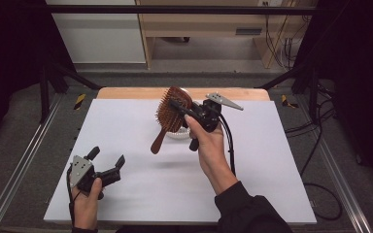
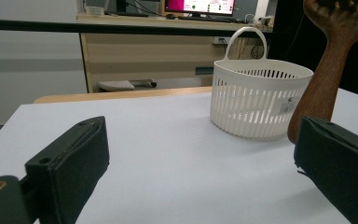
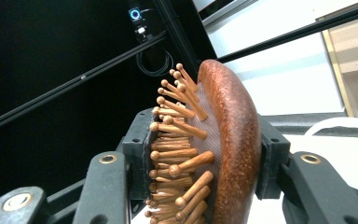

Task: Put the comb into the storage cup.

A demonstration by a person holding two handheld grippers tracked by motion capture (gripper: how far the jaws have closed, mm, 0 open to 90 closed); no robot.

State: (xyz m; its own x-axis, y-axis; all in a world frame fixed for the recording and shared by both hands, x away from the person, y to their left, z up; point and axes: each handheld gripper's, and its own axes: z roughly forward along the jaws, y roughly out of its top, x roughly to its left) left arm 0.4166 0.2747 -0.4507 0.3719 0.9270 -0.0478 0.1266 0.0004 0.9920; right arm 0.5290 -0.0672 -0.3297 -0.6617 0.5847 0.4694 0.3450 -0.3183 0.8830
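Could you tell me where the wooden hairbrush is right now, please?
In the high view, the wooden hairbrush is held above the table's far middle, clamped by its head in the right gripper, handle hanging down, just over the white basket.

White tabletop, one basket sitting on it

Table (image 1: 141,194) is showing a flat white sheet w/ a strip of bare wood peeking out along the far edge. A white slatted plastic basket (image 2: 256,100) w/ a loop handle is standing upright on the sheet, toward the far side, approx. centre. A small label is showing on its wall. Rest of the white surface around it is lying bare, lightly shadowed near the middle.
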